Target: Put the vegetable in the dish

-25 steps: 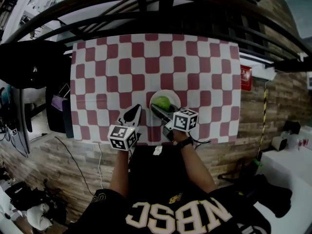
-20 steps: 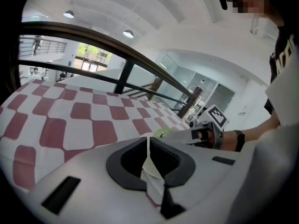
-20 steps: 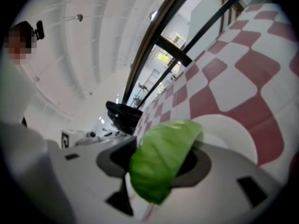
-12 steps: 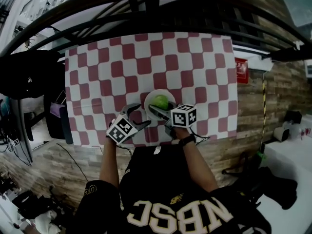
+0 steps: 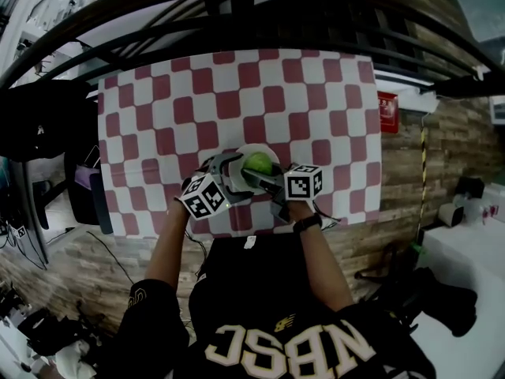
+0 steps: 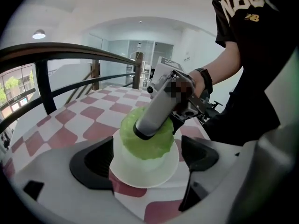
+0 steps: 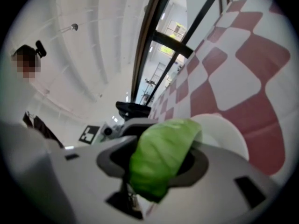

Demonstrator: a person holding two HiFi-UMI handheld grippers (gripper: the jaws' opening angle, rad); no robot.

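Note:
A green leafy vegetable [image 5: 259,163] rests on a small white dish [image 5: 246,150] near the table's front edge. My right gripper [image 5: 259,174] is shut on the vegetable [image 7: 161,155], holding it over the dish [image 7: 224,132]. In the left gripper view one grey finger [image 6: 153,110] of the right gripper presses on top of the vegetable [image 6: 145,143]. My left gripper [image 5: 230,174] has come in from the left; its jaws have just been opening. They stand wide apart on either side of the dish [image 6: 140,175] without touching it. My left gripper [image 6: 147,161] holds nothing.
The table carries a red and white checked cloth [image 5: 197,101]. A dark curved railing [image 5: 237,14] runs behind its far edge. A red box [image 5: 392,113] hangs off the table's right side. My right forearm [image 6: 219,69] reaches across in front of the left gripper.
The left gripper moved from the table's front edge up and right to the dish, rolled over and went from shut to wide open. The right gripper stayed at the dish with the vegetable.

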